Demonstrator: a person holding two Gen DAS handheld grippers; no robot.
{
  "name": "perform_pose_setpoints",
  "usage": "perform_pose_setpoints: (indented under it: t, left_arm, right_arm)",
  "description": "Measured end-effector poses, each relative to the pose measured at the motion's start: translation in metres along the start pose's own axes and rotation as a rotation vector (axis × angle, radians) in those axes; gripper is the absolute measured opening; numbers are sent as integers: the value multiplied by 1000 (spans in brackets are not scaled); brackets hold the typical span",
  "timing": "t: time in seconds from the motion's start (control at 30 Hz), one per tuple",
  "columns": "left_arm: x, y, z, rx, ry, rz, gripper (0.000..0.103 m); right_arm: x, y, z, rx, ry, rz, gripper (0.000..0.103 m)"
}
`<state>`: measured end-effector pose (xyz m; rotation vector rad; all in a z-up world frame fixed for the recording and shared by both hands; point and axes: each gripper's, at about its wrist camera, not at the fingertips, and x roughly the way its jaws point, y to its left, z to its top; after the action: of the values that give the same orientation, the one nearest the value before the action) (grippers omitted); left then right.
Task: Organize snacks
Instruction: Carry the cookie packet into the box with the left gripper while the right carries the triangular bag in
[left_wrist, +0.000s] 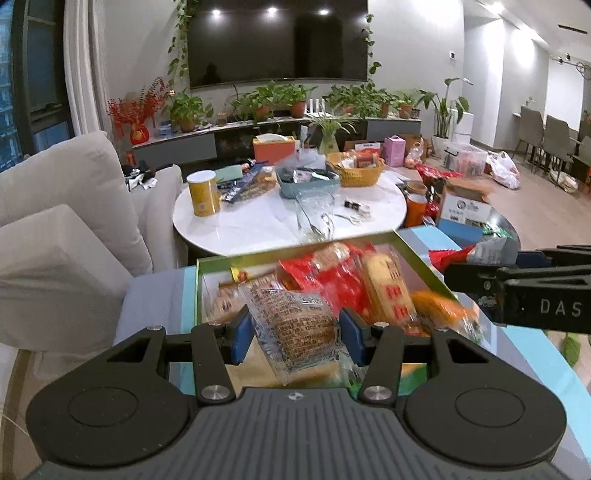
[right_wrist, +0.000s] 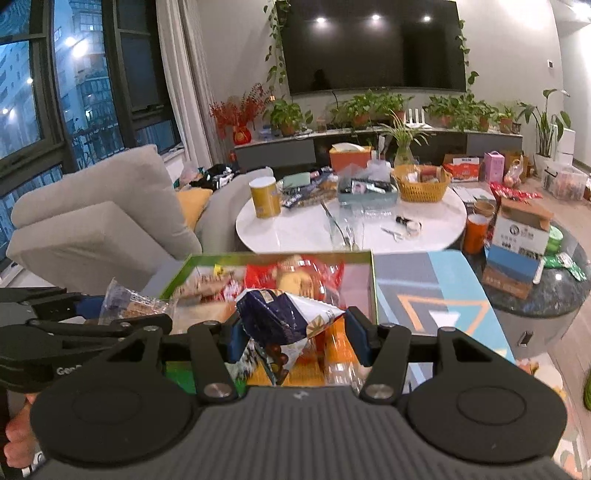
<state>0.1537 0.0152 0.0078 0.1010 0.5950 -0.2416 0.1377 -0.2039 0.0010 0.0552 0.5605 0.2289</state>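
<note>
Left wrist view: a clear-wrapped biscuit pack (left_wrist: 295, 325) is being held between the blue pads of the left claw (left_wrist: 295, 334), clamped at a middling width, over the near edge of the green-rimmed snack box (left_wrist: 236, 257). It is likely being carried this way, above the box, so that it can be sorted apart from the red and yellow packets (left_wrist: 354, 280) lying heaped inside.

In the right wrist view, a dark blue and white snack bag (right_wrist: 284, 317) is being gripped in the right claw (right_wrist: 295, 334), its crumpled top pinched between the pads and its body hanging just above the near part of the same box. Both packs are being kept clear of the heap, not resting on it.

The white round bench (left_wrist: 258, 221), beyond the box's far edge, is being left well apart from both claws; a yellow canister (left_wrist: 203, 192) and a woven basket (left_wrist: 356, 170) are standing on it.
</note>
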Motion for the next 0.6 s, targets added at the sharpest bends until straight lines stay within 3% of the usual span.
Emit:
perform_pose_setpoints:
  t: [0.27, 0.6]
  left_arm:
    - [28, 7, 30, 9, -8, 20, 47]
    - [74, 10, 40, 6, 32, 15, 47]
  right_arm:
    - [28, -7, 23, -6, 0, -34, 62]
    - [71, -22, 29, -14, 44, -115, 62]
